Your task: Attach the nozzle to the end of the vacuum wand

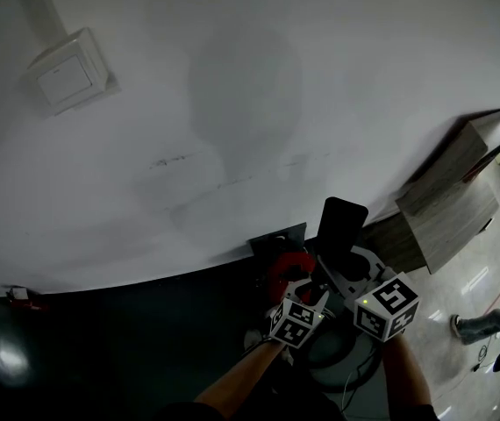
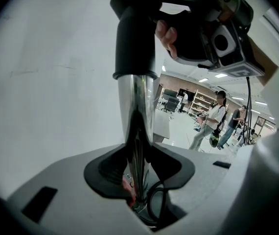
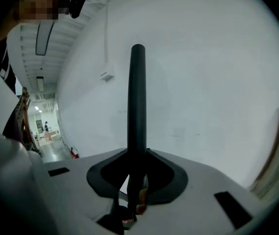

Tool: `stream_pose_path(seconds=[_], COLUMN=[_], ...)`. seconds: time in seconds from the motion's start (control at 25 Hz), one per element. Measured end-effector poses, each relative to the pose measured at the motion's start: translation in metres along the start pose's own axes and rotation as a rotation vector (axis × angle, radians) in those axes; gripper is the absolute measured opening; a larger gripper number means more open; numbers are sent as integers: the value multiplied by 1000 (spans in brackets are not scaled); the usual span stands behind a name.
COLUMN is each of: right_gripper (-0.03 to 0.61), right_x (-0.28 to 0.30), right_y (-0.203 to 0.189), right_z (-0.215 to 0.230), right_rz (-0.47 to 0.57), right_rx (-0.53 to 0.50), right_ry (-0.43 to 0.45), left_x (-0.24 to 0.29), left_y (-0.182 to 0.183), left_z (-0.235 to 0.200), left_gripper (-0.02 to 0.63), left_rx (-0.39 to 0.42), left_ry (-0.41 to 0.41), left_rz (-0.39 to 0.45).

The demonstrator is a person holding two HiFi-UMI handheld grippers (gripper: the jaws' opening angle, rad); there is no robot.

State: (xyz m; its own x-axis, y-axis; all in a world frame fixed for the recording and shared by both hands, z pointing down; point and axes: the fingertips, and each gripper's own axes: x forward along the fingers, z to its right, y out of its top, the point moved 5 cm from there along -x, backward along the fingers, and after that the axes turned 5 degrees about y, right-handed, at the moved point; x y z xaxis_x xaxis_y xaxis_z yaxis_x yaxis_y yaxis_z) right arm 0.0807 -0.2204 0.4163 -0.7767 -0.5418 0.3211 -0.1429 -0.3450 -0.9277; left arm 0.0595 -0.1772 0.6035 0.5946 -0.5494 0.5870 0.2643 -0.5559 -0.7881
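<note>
1. Left gripper (image 2: 138,170) clamped on shiny wand (image 2: 138,111); right gripper (image 3: 135,173) clamped on black nozzle (image 3: 137,97).
2. Nozzle sits over wand's end, seating depth unclear.
3. Risks: skewed push could jam it; smooth wand may slip in jaws; early release may drop nozzle.

Glossy metal wand (image 2: 138,112), matt black plastic nozzle (image 3: 137,106)

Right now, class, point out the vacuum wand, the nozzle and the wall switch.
vacuum wand (image 2: 138,111): left gripper view, on its shiny metal tube.
nozzle (image 3: 137,97): right gripper view, on its black shaft.
wall switch (image 1: 64,79): head view, on its white plate.
</note>
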Motion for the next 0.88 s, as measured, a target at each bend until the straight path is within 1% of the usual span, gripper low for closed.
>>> stream_pose_path(seconds=[0.24,0.4,0.52,0.88], right_gripper=[92,92,92,92], right_x=[8,10,12,10], right_y=[-3,-5,-5,-9], right_z=[-18,-19,-15,-31], right_rz=[-8,-10,-3,29], right_rx=[-106,-105,-64,-117], right_ry=[1,17,23,6], left_x=[-2,-4,-6,-10], left_y=[-3,-5,-5,-11], left_z=[-5,-5,-3,-7], left_gripper=[150,150,150,150], left_rx=[-10,-10,-9,-33], left_ry=[15,20,20,9], left_rz=[-5,-7,-9,-1])
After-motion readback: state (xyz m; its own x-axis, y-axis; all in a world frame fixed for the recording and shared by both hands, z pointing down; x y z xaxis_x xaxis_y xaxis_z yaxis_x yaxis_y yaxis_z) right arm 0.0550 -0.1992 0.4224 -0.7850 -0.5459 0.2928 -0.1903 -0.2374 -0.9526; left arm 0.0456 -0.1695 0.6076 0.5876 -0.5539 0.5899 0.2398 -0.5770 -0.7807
